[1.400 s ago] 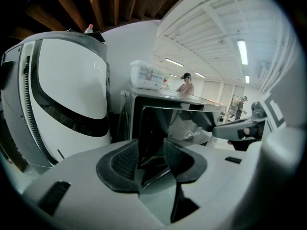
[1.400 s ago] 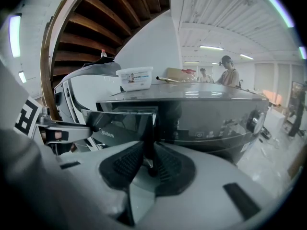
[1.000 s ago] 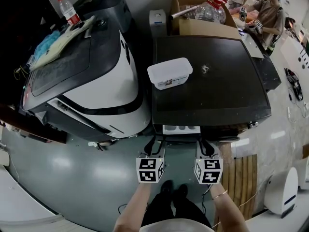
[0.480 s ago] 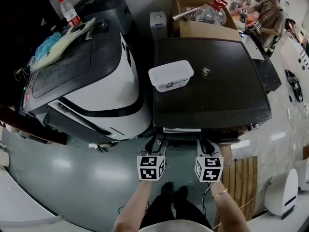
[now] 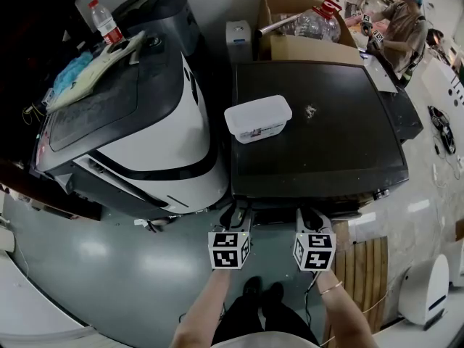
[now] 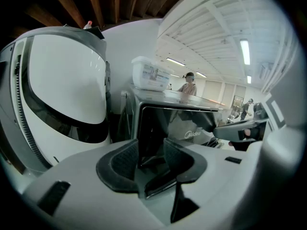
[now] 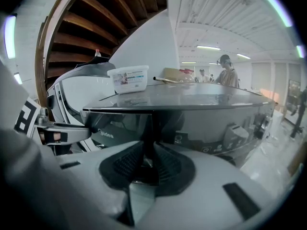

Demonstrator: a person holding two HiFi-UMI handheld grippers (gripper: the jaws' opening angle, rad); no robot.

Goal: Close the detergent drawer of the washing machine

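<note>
The dark washing machine (image 5: 319,136) stands in front of me. Its detergent drawer front (image 6: 163,126) sits flush in the front panel, left of a vertical seam (image 7: 153,128); no white drawer inside shows in the head view. My left gripper (image 5: 235,210) is at the panel's left part, its jaws open with the dark drawer front seen between them (image 6: 152,150). My right gripper (image 5: 310,212) is close to the panel further right. Its jaws stand a narrow gap apart on the seam (image 7: 149,157), and nothing is gripped.
A white plastic tub (image 5: 258,118) sits on the machine's top. A white and black machine (image 5: 145,136) stands close on the left. Behind are a cardboard box (image 5: 304,46) and a person (image 5: 406,20). A slatted wooden board (image 5: 366,267) lies on the floor at right.
The drawer's white inside stuck out of the front a second ago, showed less half a second ago, and is now gone from sight. Both grippers stay at the panel.
</note>
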